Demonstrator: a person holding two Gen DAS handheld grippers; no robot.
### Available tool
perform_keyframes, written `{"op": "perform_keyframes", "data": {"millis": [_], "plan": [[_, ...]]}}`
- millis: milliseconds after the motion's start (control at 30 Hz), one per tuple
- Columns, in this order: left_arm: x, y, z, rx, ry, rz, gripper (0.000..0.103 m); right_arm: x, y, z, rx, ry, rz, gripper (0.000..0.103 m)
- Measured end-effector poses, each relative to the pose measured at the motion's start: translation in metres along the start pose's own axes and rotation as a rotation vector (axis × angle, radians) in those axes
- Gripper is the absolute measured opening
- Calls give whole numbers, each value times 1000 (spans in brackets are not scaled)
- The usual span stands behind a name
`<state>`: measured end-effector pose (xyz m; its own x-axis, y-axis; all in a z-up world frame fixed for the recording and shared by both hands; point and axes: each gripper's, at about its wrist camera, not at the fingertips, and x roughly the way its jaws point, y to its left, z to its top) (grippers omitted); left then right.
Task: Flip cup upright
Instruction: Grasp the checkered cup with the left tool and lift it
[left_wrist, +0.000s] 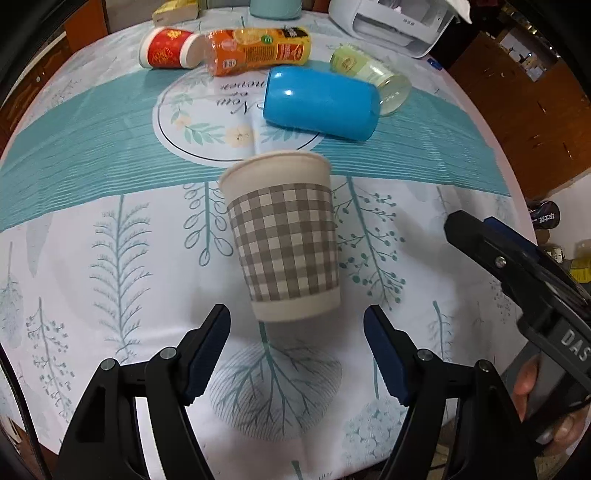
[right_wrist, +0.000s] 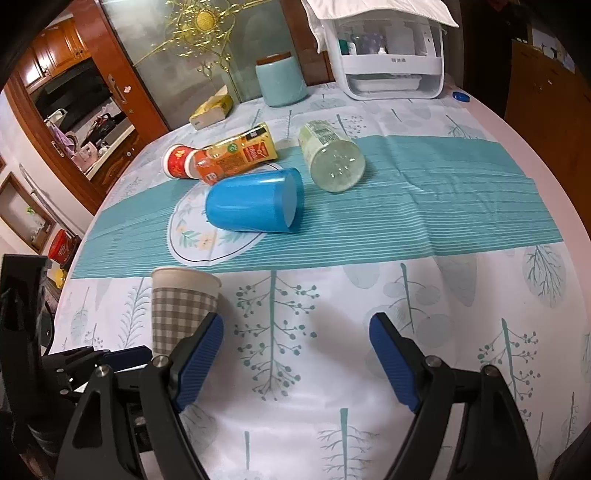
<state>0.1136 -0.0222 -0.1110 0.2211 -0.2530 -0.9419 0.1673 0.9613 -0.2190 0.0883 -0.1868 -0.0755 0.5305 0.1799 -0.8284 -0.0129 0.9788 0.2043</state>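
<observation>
A grey-checked paper cup (left_wrist: 284, 236) stands upright, rim up, on the tablecloth just ahead of my open left gripper (left_wrist: 297, 321), apart from both fingers. It also shows at the lower left of the right wrist view (right_wrist: 181, 306), partly behind my right gripper's left finger (right_wrist: 201, 360). My right gripper (right_wrist: 297, 328) is open and empty over the cloth. A blue plastic cup (left_wrist: 321, 103) lies on its side farther back, seen too in the right wrist view (right_wrist: 255, 205). The right gripper's body (left_wrist: 517, 269) shows at the right of the left wrist view.
Lying on their sides at the back: a red-and-white cup (left_wrist: 168, 48), an orange bottle (left_wrist: 258, 50), a clear jar (left_wrist: 373, 75). A teal canister (right_wrist: 282, 81), a white appliance (right_wrist: 391, 62) and a yellow pack (right_wrist: 212, 110) stand near the far edge.
</observation>
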Motion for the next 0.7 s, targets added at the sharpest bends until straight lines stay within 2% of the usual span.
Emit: {"op": "perform_keyframes", "data": {"millis": [300,700], "plan": [[-44,13,-15,-18,-85,47,73,-20,12,-5,-18,-20,40,82],[-66,25,-24,-60,-157,79,73,-38,37,-13,-71,-26,82,82]]}}
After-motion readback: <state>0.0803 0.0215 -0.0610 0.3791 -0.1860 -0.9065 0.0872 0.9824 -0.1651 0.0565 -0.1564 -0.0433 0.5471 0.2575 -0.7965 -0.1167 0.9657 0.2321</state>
